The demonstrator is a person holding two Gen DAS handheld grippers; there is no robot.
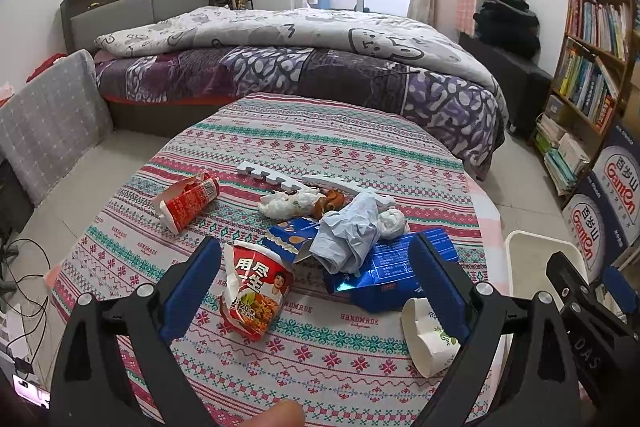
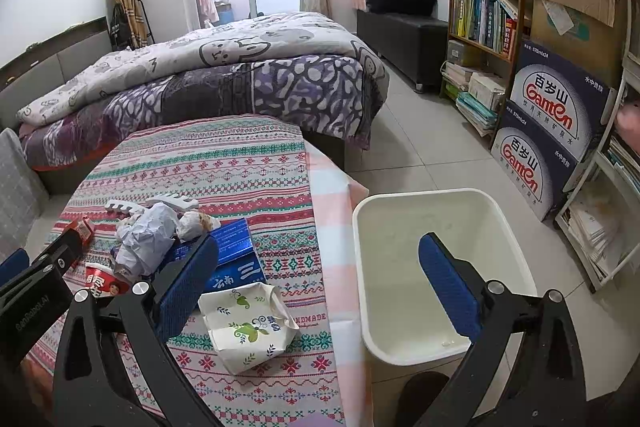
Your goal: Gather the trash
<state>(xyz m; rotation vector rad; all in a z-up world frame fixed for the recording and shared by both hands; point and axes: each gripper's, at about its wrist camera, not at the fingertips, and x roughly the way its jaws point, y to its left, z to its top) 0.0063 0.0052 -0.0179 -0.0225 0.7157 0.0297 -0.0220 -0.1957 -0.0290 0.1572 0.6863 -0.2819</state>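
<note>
The stacked cartons (image 2: 548, 131) read "Ganten" and "百岁山". The tablecloth (image 1: 360, 321) repeats "HANDMADE". The crushed red cup (image 1: 256, 291) shows "用尽", perhaps also "20".

On the round table under its striped patterned cloth (image 1: 304, 155), a crushed red noodle cup (image 1: 256, 291) lay nearest the front, with a red torn carton (image 1: 188, 201) behind it to the left. A flattened blue cardboard box (image 1: 394, 267) lay to the right of the cup, with crumpled pale blue paper (image 1: 348, 231) on top of it. A squashed white paper cup (image 2: 246, 327) lay at the table's right front edge. The white plastic bin (image 2: 440, 267) stood on the floor just right of the table. A bed (image 1: 280, 67) lay behind the table.
</note>
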